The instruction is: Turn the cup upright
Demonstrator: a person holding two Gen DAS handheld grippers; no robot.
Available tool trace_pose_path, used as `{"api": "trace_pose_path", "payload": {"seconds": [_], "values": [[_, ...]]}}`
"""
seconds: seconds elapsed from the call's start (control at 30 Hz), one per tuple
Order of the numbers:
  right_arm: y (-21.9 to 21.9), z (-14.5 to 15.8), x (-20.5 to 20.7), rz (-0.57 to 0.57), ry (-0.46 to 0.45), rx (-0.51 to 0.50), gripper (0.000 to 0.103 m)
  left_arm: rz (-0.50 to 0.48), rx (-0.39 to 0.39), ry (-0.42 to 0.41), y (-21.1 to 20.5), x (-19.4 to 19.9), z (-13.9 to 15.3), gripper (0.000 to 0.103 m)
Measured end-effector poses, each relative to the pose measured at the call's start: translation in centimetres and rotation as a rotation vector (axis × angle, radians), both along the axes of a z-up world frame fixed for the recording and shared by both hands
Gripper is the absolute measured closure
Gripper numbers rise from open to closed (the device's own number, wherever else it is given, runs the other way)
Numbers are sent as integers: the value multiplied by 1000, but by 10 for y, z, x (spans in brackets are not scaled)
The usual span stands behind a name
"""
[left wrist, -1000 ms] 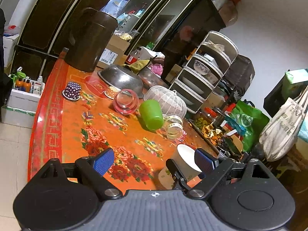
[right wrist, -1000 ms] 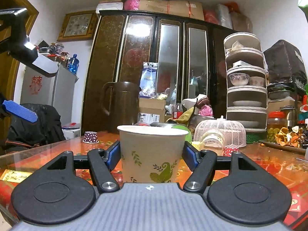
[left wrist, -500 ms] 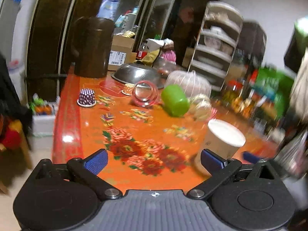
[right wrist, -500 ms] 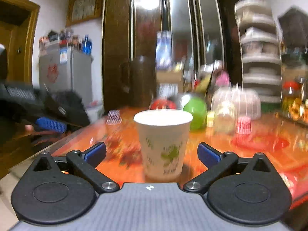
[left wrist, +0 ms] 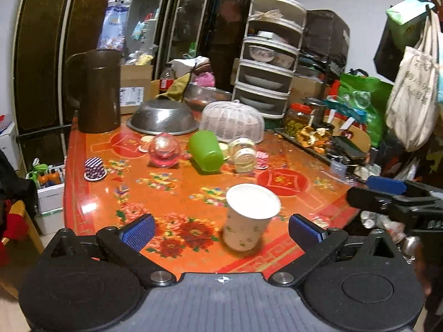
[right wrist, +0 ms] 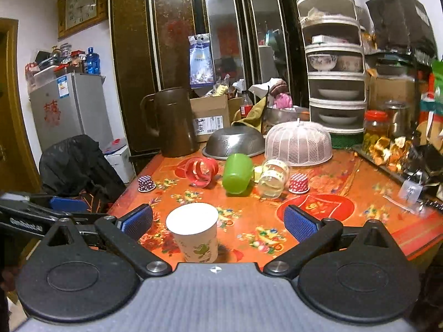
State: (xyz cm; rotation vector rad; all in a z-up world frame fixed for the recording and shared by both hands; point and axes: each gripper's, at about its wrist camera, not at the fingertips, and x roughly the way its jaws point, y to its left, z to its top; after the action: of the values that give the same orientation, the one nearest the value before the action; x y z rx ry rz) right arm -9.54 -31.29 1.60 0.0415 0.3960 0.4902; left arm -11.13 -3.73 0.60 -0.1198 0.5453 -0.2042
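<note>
Paper cup (left wrist: 250, 217) with a green leaf print stands upright, mouth up, near the front edge of the orange floral table (left wrist: 177, 193), between the spread fingers of both tools and touching neither. Left gripper (left wrist: 221, 231) and right gripper (right wrist: 218, 221) are both released, wide apart. White lettering on the left gripper's arm in the right view is too blurred to read. Green cup (right wrist: 237, 173) lies on its side farther back.
</note>
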Motion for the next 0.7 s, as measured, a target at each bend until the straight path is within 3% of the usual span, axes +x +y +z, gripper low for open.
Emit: {"api": "trace_pose_path", "payload": {"seconds": [0.33, 0.53, 0.7], "values": [[0, 11, -3, 11, 20, 25, 1, 34, 76, -48, -13, -17, 24, 0], [8, -3, 13, 7, 82, -20, 1, 71, 153, 29, -18, 7, 7, 0], [12, -22, 27, -2, 123, -37, 1, 80, 151, 73, -18, 20, -10, 0]]}}
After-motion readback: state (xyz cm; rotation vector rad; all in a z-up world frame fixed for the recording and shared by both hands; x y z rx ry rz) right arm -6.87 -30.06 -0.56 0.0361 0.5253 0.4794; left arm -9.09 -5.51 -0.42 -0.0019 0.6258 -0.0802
